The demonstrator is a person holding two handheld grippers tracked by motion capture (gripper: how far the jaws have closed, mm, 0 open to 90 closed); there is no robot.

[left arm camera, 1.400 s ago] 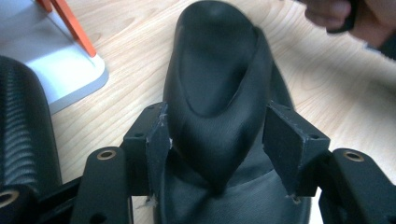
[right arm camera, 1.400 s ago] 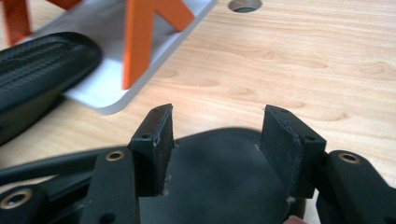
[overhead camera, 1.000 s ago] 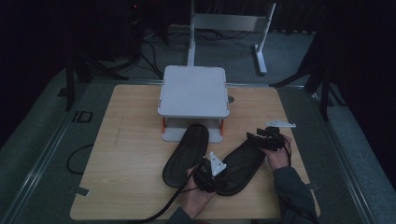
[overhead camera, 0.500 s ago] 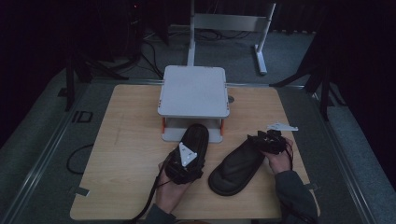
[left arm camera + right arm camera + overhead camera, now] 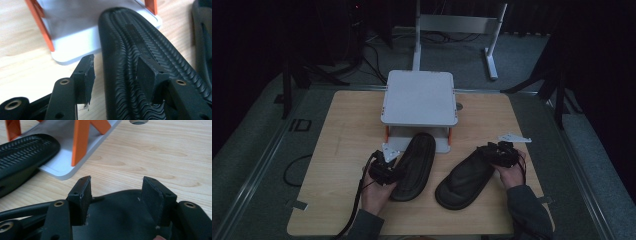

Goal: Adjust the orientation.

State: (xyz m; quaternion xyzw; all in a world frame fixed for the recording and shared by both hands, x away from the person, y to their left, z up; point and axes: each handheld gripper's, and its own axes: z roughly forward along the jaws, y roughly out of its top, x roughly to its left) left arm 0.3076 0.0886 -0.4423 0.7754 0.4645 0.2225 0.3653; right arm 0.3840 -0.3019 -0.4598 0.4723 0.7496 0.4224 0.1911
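Left tongs (image 5: 115,72) agape astride sandal (image 5: 140,62); right tongs (image 5: 116,200) agape — over other sandal (image 5: 464,175).

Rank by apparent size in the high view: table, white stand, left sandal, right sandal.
1. Table, largest.
2. White stand.
3. Left sandal and right sandal: they look alike in size, so no ranking between them.

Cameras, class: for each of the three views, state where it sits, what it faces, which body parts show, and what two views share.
High view: above the person's side, facing forward and down on the light wooden table; forearms and both hands show.
Left gripper view: on the left hand-held gripper, facing the ribbed black rubber sandal.
Right gripper view: on the right hand-held gripper, over the smooth black sandal.
Shared: both gripper views show the white rack with orange legs.
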